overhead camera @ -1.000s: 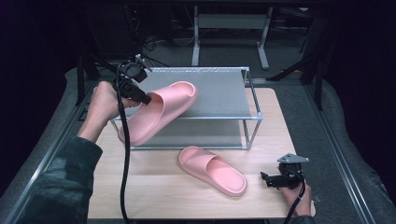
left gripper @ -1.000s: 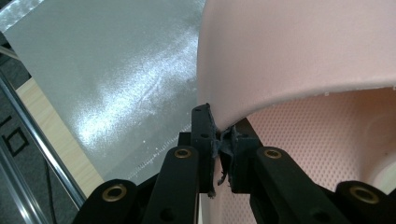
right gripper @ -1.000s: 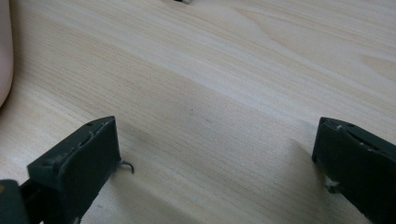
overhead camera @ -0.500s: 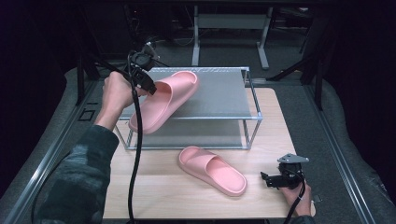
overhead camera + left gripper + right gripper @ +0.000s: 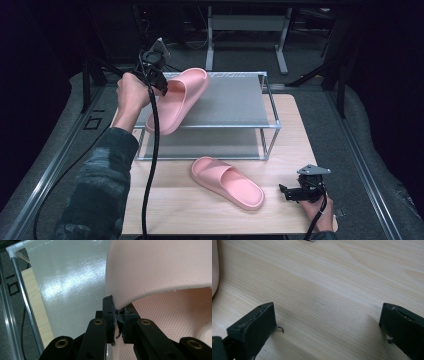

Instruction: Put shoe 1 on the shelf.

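Pink foam is in the air: the left tongs (image 5: 159, 84) are clamped tight on the edge of the strap of one pink slipper (image 5: 177, 100), and the left gripper view shows the strap wall (image 5: 160, 267) pinched between the two black pads (image 5: 109, 312), jaws nearly together. The slipper hangs tilted from that grip, its toe end out past the jaws over the silver top shelf (image 5: 230, 102) of the metal rack, its heel end dropping below and back toward the person, off the rack's front-left corner. By my read, this is the carry-and-place step, putting the first slipper up on the shelf. Next move calls for levelling the sole, bringing the heel end in over the shelf, setting it flat, then letting the jaws part; let go too soon and the overhanging heel could tip it off the front rail. Well away, the right tongs (image 5: 300, 192) rest low on the wooden table (image 5: 170, 210), jaws spread wide with nothing between them. The second slipper (image 5: 227, 181) lies flat just beside them, ready for its turn.
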### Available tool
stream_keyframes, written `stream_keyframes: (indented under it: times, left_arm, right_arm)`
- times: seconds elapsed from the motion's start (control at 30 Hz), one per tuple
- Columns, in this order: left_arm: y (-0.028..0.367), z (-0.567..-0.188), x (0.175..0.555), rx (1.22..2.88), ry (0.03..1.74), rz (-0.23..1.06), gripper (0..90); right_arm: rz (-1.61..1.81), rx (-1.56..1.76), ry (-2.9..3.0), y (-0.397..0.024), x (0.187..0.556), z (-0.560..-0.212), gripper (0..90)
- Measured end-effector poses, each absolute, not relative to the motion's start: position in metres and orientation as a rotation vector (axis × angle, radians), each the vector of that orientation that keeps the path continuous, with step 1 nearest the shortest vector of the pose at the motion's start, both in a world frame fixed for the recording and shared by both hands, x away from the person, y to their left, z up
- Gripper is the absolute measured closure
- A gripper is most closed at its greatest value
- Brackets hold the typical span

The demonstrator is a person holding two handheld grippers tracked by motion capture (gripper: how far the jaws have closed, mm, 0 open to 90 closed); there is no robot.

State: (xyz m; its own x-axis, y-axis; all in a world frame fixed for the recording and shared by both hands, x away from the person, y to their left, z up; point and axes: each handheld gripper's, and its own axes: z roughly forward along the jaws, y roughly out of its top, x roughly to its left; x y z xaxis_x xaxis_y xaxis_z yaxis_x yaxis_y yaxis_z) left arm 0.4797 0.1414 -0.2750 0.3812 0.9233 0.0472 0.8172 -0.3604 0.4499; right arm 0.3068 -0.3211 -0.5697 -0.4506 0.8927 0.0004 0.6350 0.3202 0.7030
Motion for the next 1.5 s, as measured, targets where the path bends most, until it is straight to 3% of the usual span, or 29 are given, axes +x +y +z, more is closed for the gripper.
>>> stream_keyframes:
  times: [0.97,1.1,1.33,1.5]
  left_arm:
    - [0.128,-0.32,0.523,2.116,1.808,0.43,80.6]
    - [0.13,-0.32,0.519,2.129,1.743,0.452,70.5]
    - [0.141,-0.311,0.502,2.168,1.597,0.411,34.2]
    - [0.147,-0.305,0.481,2.241,1.479,0.407,22.9]
  right_arm:
    - [0.905,1.352,2.206,-0.321,0.307,-0.57,0.7]
    - [0.905,1.352,2.205,-0.321,0.307,-0.57,0.8]
    - [0.904,1.353,2.205,-0.321,0.306,-0.569,0.8]
    - [0.904,1.353,2.204,-0.321,0.307,-0.57,0.8]
